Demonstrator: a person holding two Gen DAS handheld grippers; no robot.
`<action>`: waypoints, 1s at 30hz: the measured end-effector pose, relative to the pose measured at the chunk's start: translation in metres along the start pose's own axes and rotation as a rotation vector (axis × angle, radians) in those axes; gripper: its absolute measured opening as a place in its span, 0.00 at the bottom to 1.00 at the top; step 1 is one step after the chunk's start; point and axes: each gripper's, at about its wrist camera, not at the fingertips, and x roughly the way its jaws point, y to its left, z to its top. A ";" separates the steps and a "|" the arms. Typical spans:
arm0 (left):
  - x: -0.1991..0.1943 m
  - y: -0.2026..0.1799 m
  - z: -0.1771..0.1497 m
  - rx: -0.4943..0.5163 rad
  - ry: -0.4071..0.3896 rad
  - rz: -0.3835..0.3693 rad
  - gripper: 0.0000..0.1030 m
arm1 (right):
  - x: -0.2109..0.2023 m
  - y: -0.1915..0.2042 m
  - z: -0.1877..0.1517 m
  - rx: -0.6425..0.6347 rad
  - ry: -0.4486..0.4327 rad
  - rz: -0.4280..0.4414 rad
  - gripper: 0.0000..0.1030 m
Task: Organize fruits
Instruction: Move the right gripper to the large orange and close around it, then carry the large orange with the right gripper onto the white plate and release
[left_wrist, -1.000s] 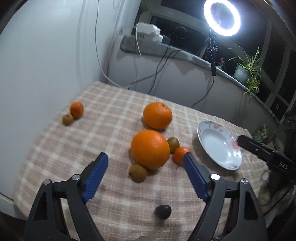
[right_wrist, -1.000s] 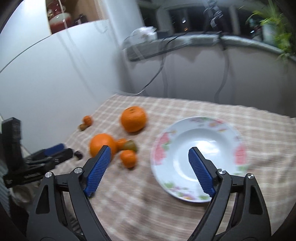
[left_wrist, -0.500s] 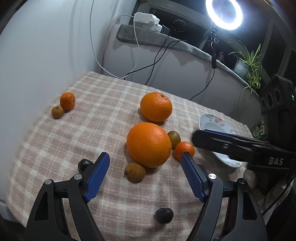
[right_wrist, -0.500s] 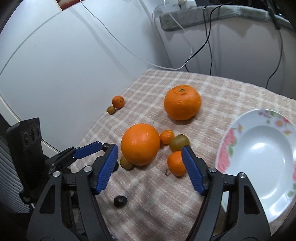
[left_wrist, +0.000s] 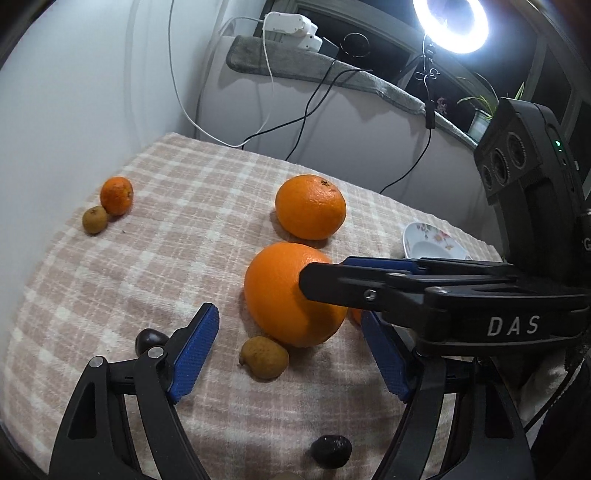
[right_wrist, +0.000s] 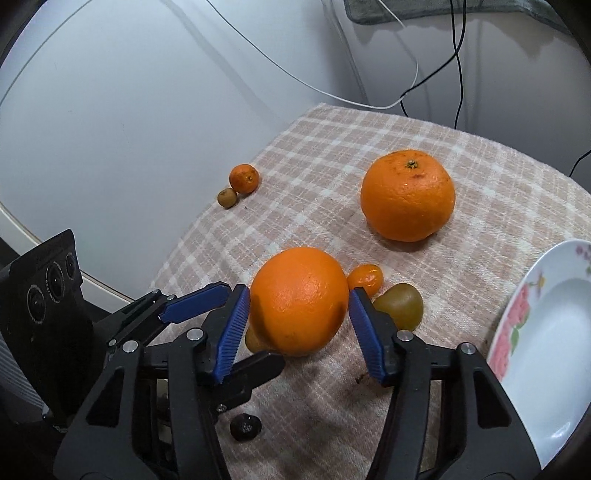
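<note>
A large orange (right_wrist: 299, 299) lies on the checked cloth between the blue pads of my right gripper (right_wrist: 295, 321), which is open around it; the pads look close to its sides. It also shows in the left wrist view (left_wrist: 284, 295), with the right gripper's finger (left_wrist: 369, 291) across it. My left gripper (left_wrist: 291, 354) is open and empty just in front of it. A second large orange (right_wrist: 408, 195) lies further back. A small tangerine (right_wrist: 365, 278) and a green fruit (right_wrist: 400, 304) sit beside the near orange. A flowered white plate (right_wrist: 554, 332) is at the right.
A small tangerine (left_wrist: 116, 195) and a brown fruit (left_wrist: 95, 219) lie at the far left by the wall. A brown fruit (left_wrist: 264, 356) and two dark fruits (left_wrist: 330, 450) (left_wrist: 149, 339) lie near the left gripper. Cables hang at the back.
My right gripper has swung left from over the plate and come down around the near large orange. My left gripper has moved closer to the same orange.
</note>
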 end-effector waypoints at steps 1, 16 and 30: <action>0.002 0.001 0.000 -0.004 0.002 -0.003 0.76 | 0.002 -0.001 0.000 0.003 0.006 0.002 0.57; 0.015 -0.001 0.002 -0.013 0.038 -0.038 0.63 | 0.013 -0.004 0.002 0.007 0.042 0.031 0.57; 0.015 0.003 0.003 -0.005 0.037 -0.035 0.61 | 0.014 -0.005 0.004 0.016 0.066 0.045 0.58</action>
